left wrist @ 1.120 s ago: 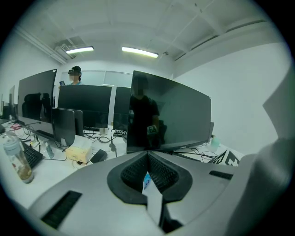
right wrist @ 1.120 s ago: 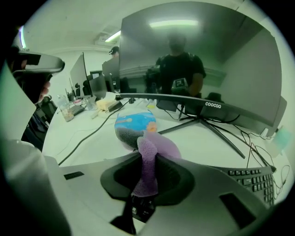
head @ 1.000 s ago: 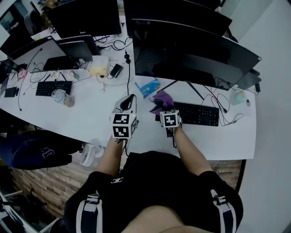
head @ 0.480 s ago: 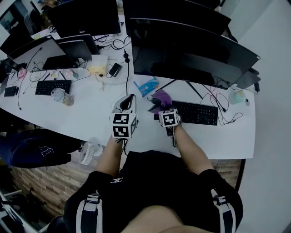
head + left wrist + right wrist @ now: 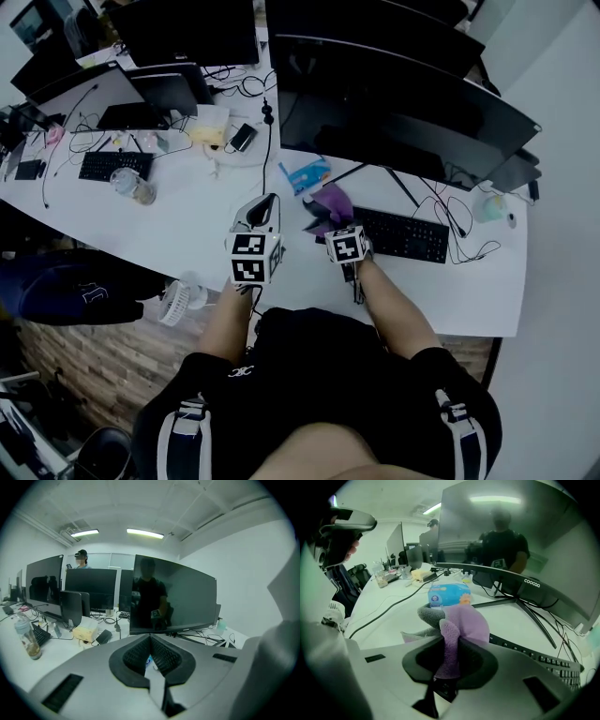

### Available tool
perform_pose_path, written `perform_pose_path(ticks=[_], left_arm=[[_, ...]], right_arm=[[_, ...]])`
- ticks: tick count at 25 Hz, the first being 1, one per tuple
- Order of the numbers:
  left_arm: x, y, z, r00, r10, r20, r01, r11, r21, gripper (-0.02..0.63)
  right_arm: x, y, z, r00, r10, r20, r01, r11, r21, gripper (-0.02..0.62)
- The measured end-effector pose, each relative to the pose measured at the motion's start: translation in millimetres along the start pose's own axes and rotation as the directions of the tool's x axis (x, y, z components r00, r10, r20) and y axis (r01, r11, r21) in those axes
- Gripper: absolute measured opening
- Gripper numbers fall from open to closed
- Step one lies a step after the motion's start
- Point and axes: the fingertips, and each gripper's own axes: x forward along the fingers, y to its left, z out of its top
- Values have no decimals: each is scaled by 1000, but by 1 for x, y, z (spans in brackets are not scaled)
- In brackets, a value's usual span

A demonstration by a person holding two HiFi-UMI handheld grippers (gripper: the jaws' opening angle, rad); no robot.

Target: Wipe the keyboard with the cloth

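A purple cloth [image 5: 461, 627] hangs bunched in my right gripper [image 5: 451, 656], whose jaws are shut on it. In the head view the cloth [image 5: 330, 202] is held just above the left end of the black keyboard [image 5: 405, 234], and the right gripper [image 5: 323, 214] sits at that end. The keyboard [image 5: 543, 658] runs off to the right in the right gripper view. My left gripper [image 5: 265, 211] hovers over the white desk to the left of the cloth, jaws shut with nothing between them [image 5: 150, 641].
A large curved monitor [image 5: 403, 112] on a stand rises behind the keyboard. A blue packet [image 5: 305, 175] lies beyond the cloth. Cables [image 5: 459, 234], a tissue box [image 5: 208, 136], a phone [image 5: 240, 141], a second keyboard [image 5: 111, 165] and a small fan [image 5: 178, 302] sit on the desk [image 5: 178, 234].
The right gripper with the cloth has shifted slightly left and away, toward the keyboard's left end. The left gripper has stayed put; the head view has drifted a little.
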Motion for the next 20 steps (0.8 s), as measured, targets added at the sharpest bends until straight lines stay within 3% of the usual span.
perform_pose_path(ticks=[8,20], left_arm=[[-4,-26,4,999,40,13,-40,999,-12,11],[-10,-77,-1,994,98,38,-97,995,-18,11]], right_arm=[[-14,13,-20,996,80,-33,-84,991,-107,91],[-34,-5,-48,993,119,14,-113,972,-206,91]])
